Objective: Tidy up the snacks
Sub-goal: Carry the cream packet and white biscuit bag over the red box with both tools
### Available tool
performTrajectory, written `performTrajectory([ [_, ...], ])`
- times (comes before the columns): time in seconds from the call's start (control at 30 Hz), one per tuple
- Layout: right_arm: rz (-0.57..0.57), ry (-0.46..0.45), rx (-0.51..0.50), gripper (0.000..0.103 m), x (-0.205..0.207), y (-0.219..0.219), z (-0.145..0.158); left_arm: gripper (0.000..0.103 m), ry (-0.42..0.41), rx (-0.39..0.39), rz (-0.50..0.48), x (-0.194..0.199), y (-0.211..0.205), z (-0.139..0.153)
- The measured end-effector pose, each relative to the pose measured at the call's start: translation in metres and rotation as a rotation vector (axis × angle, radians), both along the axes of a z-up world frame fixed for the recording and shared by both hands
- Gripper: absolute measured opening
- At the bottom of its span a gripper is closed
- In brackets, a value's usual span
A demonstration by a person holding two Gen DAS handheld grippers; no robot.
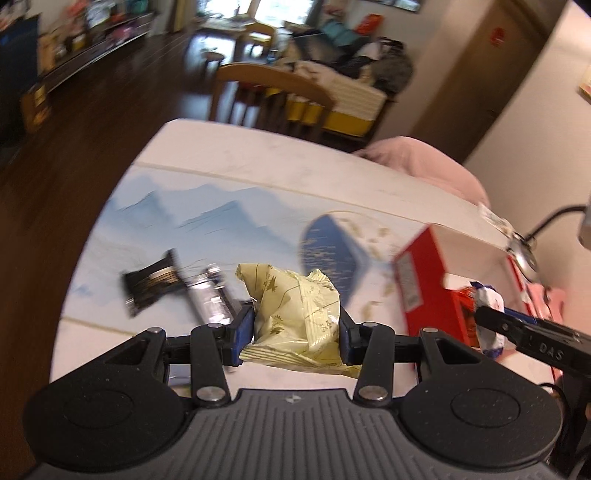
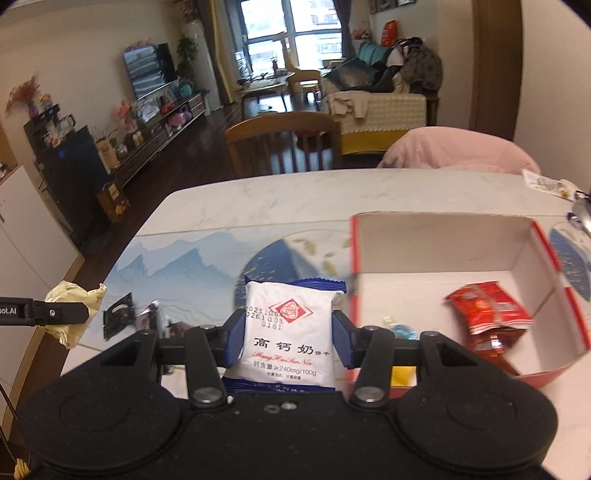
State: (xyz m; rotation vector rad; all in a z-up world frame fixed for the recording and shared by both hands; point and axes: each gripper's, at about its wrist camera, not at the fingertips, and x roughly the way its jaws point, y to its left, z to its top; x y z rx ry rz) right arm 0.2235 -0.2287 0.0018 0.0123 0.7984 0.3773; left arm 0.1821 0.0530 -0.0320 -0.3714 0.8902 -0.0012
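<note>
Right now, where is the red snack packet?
In the right wrist view, the red snack packet lies inside the open red box, at its right, beyond the right gripper.

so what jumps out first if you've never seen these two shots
Each gripper is clamped on a snack held above the table: the left gripper on a crumpled pale yellow packet, the right gripper on a white biscuit packet. To the right sits an open red box with a red snack bag inside.

Dark wood floor point(image 2: 221, 122), big bright window point(image 2: 291, 33) at the back, TV point(image 2: 149, 68) on a long low cabinet point(image 2: 159, 136), wooden chair point(image 2: 282, 147) behind the marble table point(image 2: 258, 206), cluttered sofa point(image 2: 384, 107).
</note>
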Motion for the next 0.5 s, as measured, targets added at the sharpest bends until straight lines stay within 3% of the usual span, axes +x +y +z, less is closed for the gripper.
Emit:
performTrajectory([
  [0.5,-0.116,-0.033,-0.026,0.048,0.03,-0.093,0.007,0.044,-0.053,0.069,-0.23,0.053,-0.134,0.017],
])
